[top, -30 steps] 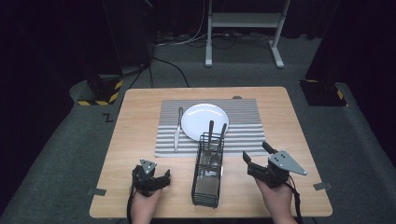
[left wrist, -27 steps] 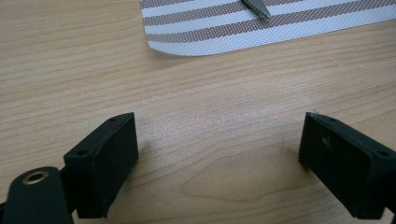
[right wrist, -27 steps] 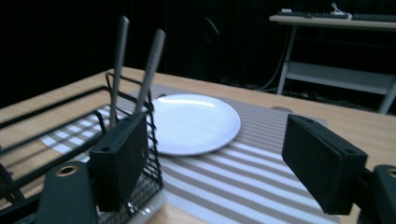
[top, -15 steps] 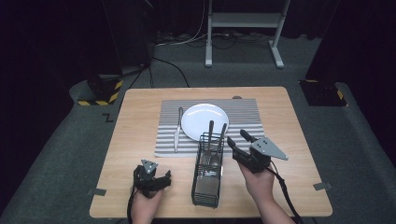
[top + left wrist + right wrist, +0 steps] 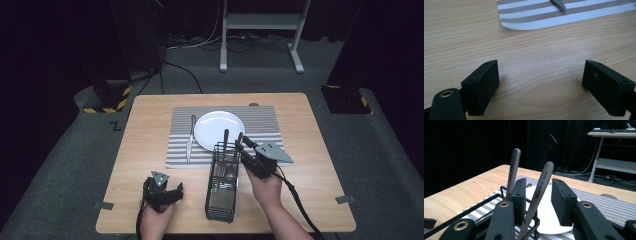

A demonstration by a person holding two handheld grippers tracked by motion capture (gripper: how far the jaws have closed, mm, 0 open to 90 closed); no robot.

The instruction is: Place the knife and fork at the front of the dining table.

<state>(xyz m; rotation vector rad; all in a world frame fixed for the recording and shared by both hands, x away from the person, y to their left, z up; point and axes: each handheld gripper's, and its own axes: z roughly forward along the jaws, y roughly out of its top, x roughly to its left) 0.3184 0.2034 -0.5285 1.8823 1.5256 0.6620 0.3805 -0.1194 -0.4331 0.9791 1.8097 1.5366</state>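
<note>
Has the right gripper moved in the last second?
Yes. The right gripper went left from the bare table to the wire caddy; its jaws have just been closing around a utensil handle.

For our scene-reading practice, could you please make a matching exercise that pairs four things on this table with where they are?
Things:
1. white plate
2. knife
3. right gripper
4. left gripper

Places:
A. over bare wood near the table's front edge, with nothing between its fingers
B. on the striped placemat, left of the plate
C. at the wire caddy, with a utensil handle between its fingers
D. in the middle of the striped placemat

Pairs: 1-D, 2-B, 3-C, 4-A
</note>
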